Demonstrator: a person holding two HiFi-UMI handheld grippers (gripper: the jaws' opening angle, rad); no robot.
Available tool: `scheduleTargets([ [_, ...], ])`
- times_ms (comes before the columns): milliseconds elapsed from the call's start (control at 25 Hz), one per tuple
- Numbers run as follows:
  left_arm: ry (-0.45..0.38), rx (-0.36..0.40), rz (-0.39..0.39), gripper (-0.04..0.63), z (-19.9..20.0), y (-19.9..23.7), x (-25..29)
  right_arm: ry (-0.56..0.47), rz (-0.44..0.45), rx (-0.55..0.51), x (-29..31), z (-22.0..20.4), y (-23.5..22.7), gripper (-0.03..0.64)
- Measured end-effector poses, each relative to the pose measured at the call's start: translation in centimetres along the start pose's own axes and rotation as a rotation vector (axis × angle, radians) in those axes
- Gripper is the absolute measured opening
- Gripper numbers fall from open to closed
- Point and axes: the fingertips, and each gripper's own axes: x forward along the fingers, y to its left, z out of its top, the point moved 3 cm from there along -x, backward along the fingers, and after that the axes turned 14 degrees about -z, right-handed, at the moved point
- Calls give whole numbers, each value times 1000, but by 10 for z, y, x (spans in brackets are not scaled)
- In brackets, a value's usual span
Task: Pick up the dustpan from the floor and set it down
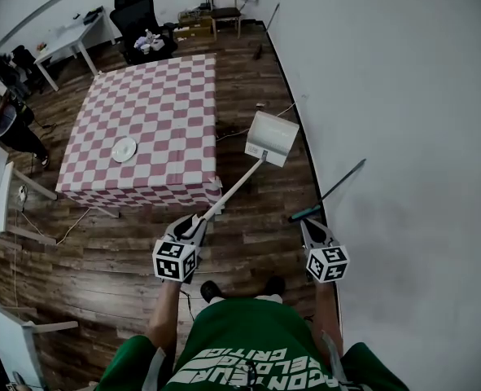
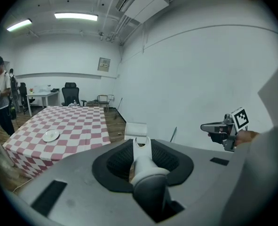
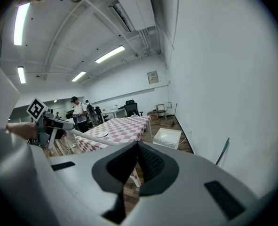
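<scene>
The white dustpan has a long pale handle that runs back into my left gripper, which is shut on the handle's end. In the left gripper view the handle sits between the dark pads, with the pan far ahead. The pan seems to hang just above the wooden floor, beside the table's corner and close to the wall. My right gripper is at the right near the wall. Its jaws meet at the tips with nothing in them. From there the pan shows ahead.
A table with a red-and-white checked cloth and a white plate stands left of the pan. A dark-handled broom leans on the right wall by my right gripper. People, a black chair and white desks stand at the far left.
</scene>
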Motion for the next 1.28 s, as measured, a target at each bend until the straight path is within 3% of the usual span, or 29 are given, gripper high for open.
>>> scheduleTargets([
  [640,125,9,-27,109,-27,-2,25,1,-51,30,-10,-8,-20,8],
  [1280,304,62,-139,109,-66,-43,79,42,-150,124,-37,-49,-70,8],
])
